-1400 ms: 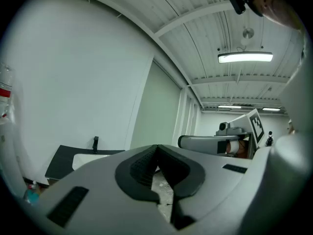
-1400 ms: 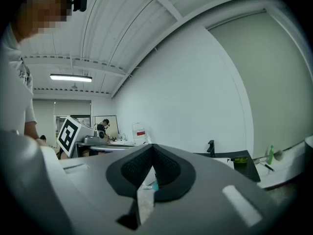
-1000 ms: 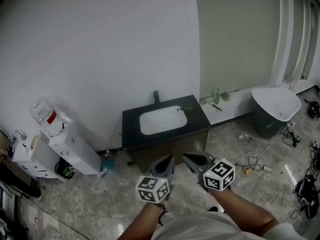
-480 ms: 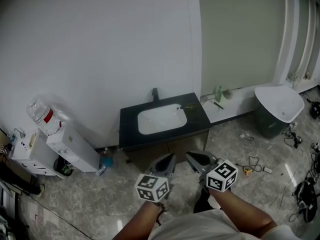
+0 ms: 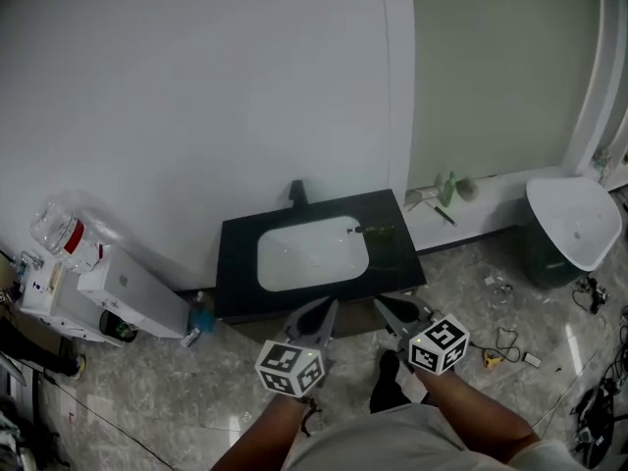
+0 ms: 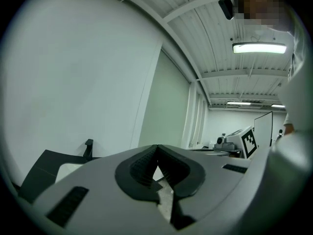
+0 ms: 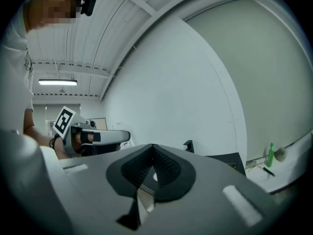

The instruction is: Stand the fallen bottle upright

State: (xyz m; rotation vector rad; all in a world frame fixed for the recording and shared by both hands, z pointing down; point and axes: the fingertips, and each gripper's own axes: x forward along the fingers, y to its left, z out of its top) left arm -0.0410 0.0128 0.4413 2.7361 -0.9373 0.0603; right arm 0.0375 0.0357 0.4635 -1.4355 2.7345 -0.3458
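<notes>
Both claws are clamped shut and empty: the left gripper (image 5: 328,308) shows its ribbed pads meeting at the tips in its own view with nothing between them, and the right gripper (image 5: 383,305) shows the same in its view. We hold them side by side and roughly level, near each other, at the front edge of the black vanity counter (image 5: 240,268) as the head view frames it. Each one's marker cube shows in the other's view. The fallen bottle (image 5: 378,231) is small and greenish. It lies on its side on the counter top, just right of the white basin (image 5: 312,253) and toward the back right part of the counter. Neither claw touches it, and both sit well apart from it across the counter. It's too small to read a label or cap. A black faucet (image 5: 296,192) stands behind the basin against the wall. An upright green bottle (image 5: 449,188) stands on the white ledge (image 5: 496,186) to the right of the counter. Further right there's a white-lidded bin (image 5: 574,222), with loose cables (image 5: 505,341) on the marble floor (image 5: 177,381) near it. To the left, a white water dispenser (image 5: 128,287) carries a clear jug (image 5: 61,232), and a blue bottle (image 5: 201,312) sits on the floor between the dispenser and the vanity.
</notes>
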